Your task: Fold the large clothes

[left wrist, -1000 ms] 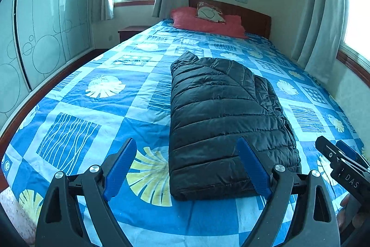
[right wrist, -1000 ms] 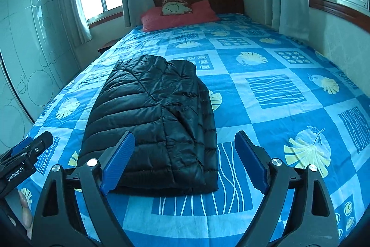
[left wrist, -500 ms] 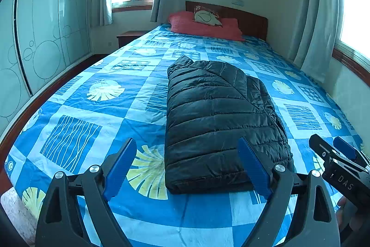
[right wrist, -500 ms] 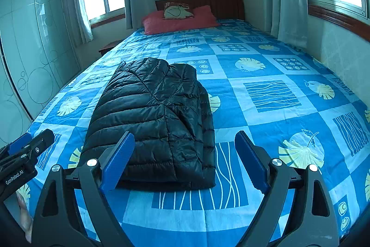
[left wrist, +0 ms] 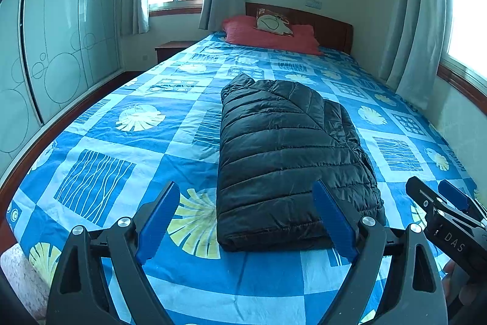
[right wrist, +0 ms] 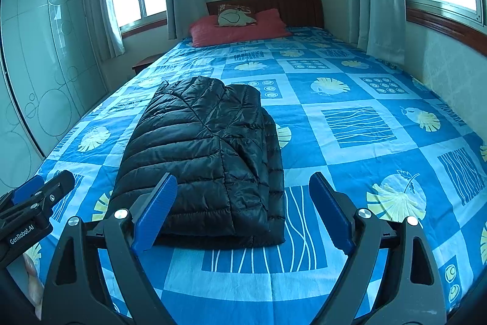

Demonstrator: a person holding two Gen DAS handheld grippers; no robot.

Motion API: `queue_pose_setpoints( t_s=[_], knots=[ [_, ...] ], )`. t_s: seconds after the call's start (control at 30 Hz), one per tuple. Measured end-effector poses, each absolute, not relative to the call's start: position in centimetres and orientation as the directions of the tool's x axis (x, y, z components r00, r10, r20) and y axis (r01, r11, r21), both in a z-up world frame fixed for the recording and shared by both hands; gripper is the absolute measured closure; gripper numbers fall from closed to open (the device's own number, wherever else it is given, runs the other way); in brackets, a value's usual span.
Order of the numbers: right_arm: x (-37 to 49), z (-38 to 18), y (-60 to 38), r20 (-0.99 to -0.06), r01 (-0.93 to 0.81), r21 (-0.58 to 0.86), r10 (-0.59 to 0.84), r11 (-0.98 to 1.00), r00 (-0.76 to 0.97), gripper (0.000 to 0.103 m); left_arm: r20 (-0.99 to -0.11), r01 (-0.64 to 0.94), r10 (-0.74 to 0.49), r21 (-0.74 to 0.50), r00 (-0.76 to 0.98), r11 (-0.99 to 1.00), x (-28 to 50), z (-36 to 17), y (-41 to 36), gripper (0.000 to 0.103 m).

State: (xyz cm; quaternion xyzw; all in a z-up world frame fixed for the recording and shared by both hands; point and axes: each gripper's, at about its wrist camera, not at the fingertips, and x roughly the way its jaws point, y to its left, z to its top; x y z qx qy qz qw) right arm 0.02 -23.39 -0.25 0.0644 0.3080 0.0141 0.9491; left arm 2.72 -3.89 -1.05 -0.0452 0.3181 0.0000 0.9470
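Now the folded black jacket sits a bit lower in both views vs. 1 s ago, more headboard shows. L gripper and R gripper stay spread wide, grasping nothing, apart from jacket.

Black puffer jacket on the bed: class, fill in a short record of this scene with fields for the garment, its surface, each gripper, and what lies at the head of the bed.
garment: black puffer jacket, folded into a compact block, lying flat
surface: blue patterned bedspread
left gripper: open, empty, short of the jacket's near edge
right gripper: open, empty, not touching the jacket
head of bed: red pillow with a small cushion on it
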Motion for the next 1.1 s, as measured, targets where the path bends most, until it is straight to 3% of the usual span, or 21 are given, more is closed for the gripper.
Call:
queue_pose_setpoints(
  t_s=[1.1],
  knots=[
    [0.04,-0.53,-23.24,-0.587,0.006,0.13,0.072,0.992,0.807,0.015,-0.595,-0.053,-0.006,-0.081,0.804,0.995,2.21,-0.89,-4.13,0.015]
  ],
)
